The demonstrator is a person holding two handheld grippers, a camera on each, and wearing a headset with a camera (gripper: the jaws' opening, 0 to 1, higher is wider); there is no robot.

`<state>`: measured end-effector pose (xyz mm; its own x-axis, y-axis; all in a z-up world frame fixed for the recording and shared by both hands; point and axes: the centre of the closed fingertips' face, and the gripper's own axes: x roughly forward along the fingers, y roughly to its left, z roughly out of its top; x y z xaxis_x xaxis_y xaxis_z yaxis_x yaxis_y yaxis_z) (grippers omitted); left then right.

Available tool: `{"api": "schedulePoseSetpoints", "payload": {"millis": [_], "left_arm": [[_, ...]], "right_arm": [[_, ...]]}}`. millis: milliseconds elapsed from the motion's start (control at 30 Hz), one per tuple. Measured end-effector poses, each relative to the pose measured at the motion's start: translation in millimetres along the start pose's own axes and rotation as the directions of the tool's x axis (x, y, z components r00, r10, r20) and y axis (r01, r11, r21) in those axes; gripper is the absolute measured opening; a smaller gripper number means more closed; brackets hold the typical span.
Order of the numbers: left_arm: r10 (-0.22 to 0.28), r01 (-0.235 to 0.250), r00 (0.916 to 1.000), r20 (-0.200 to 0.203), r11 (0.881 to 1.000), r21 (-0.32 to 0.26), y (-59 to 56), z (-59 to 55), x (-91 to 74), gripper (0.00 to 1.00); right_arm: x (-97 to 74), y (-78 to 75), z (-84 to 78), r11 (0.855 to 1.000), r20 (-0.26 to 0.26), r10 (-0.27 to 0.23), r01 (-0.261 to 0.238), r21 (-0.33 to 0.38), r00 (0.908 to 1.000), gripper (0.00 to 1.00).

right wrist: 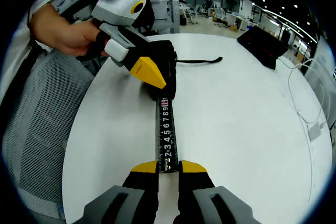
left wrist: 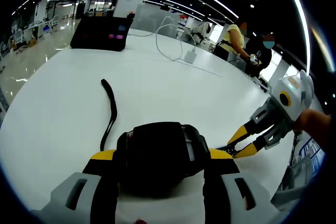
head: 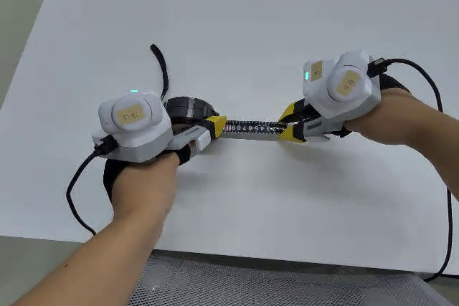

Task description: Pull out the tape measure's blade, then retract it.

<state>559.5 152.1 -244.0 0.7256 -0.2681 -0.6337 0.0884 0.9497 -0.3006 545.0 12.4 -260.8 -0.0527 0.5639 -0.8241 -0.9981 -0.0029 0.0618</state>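
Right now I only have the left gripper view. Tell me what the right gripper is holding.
Observer: The right gripper is shut on the tip of the blade.
Operator: Give me how far it is out.
Observer: In the right gripper view, printed numbers up to 9 show between its jaws and the tape measure case.
Operator: Report the blade's line.
Observer: Straight from case to jaws, no sag or kink visible.
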Motion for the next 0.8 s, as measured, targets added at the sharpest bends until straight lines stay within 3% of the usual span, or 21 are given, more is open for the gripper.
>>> {"api": "schedulePoseSetpoints", "payload": {"millis": [800], "left_arm": [[0.0,0.0,1.0,0.002,1.0,-0.002,-0.3,-0.6,0.7,0.61]], "right_arm": [[11.5,2.2,11.8,1.0,0.016,0.009,-0.009,0.0,0.9998,0.09]]}}
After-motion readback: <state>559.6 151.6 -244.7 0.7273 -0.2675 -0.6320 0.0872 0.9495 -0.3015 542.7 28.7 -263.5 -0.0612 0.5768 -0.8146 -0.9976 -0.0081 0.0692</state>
